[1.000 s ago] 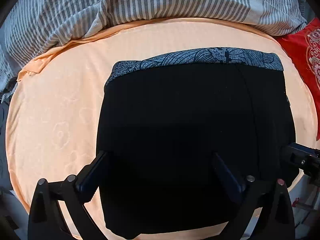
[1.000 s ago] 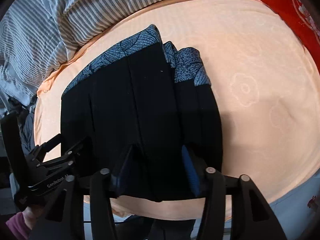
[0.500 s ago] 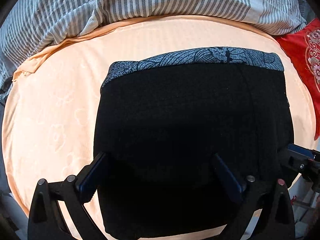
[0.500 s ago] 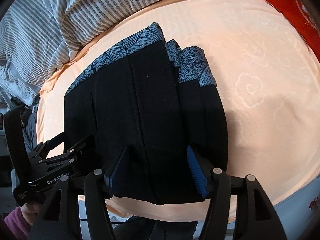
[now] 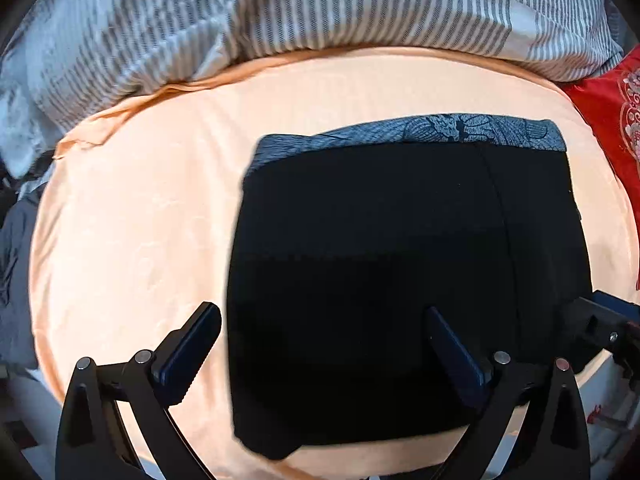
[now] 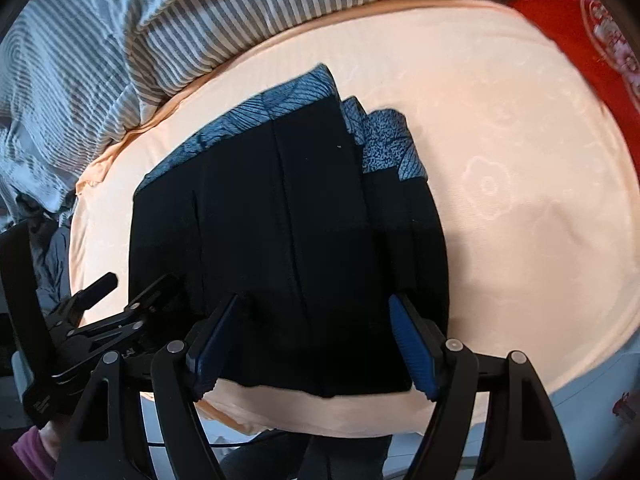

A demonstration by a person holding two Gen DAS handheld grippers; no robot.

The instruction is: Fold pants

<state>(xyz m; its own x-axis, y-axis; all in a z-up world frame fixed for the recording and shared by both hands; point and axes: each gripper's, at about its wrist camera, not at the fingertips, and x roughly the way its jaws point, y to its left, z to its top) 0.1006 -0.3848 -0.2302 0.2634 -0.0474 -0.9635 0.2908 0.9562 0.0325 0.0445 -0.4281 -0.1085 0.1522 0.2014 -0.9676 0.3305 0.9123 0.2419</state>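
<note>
The black pants [image 5: 400,272] lie folded into a compact rectangle on the peach bed sheet [image 5: 132,220], with the grey-blue patterned waistband [image 5: 420,134] at the far edge. They also show in the right wrist view [image 6: 288,248], waistband layers [image 6: 384,148] stacked at the far right. My left gripper [image 5: 320,344] is open and empty over the near edge of the pants. My right gripper [image 6: 312,340] is open and empty, its fingers astride the near edge. The left gripper also shows in the right wrist view [image 6: 100,312].
A grey striped duvet [image 5: 280,12] is bunched along the far side of the bed. A red patterned pillow [image 5: 612,120] lies at the far right. The bed edge runs just below the pants, with dark clothing [image 5: 16,260] at the left.
Both grippers have drawn back and up from the pants; the right gripper's jaws have widened. The left view has shifted left, so its left finger is now over bare sheet. The pants have not moved.
</note>
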